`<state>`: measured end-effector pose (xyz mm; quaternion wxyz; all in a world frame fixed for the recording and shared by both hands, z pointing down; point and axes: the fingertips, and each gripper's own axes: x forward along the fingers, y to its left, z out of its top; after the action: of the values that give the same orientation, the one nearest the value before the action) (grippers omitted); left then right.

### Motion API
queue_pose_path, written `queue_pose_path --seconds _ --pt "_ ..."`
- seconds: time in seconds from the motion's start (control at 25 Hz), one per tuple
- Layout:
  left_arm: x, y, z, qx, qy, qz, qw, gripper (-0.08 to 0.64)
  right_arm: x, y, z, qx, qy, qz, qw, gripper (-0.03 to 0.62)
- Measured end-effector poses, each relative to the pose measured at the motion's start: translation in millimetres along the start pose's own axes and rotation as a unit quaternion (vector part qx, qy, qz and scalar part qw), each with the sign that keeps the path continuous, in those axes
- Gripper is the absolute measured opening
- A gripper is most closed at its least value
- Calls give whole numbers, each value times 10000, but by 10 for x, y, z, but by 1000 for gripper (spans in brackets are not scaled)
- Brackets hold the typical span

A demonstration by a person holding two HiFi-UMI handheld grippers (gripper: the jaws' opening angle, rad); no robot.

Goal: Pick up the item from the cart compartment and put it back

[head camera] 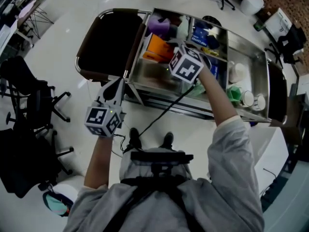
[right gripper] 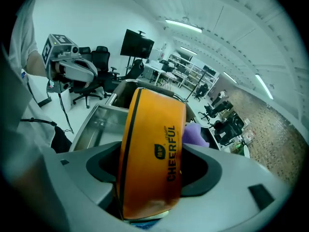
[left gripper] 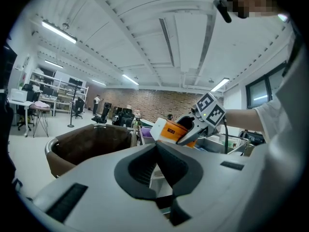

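1. Left gripper [head camera: 117,85]: grey plastic shell, dark ribbed jaw pads
2. Left cube [head camera: 102,121]: white, black square markers on each face
3. Right gripper [head camera: 170,57]: same grey shell, dark recess round the jaws
4. Right cube [head camera: 187,66]: same black-white markers
5. Thin black cable [head camera: 159,114] off right gripper
6. Grey top, long sleeves [head camera: 236,139]
7. Black chest harness [head camera: 154,175] with straps
8. Black shoes [head camera: 135,138]

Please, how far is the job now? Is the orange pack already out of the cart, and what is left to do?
Done: the right gripper grips the orange pack and has it above the rim of the cart. In hand: the pack hangs in the air over the compartments. Left: lower it back into a compartment and let go. The left gripper is shut and empty, beside the cart.
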<state>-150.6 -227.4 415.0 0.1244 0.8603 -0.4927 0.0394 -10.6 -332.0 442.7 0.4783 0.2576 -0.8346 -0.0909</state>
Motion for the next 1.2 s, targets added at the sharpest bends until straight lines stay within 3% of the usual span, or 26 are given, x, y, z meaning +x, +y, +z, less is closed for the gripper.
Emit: queue_pose_path --seconds 0.28,0.8,1.2 --pt "-17 81 -51 -71 17 31 10000 1 256 29 -51 -116 557 340 9978 351" --pt "-61 214 -108 -161 52 118 9998 2 687 82 -111 -379 1042 638 9918 356" --pt "-101 350 -175 -230 81 277 9993 1 851 126 -199 -581 1170 513 9901 384"
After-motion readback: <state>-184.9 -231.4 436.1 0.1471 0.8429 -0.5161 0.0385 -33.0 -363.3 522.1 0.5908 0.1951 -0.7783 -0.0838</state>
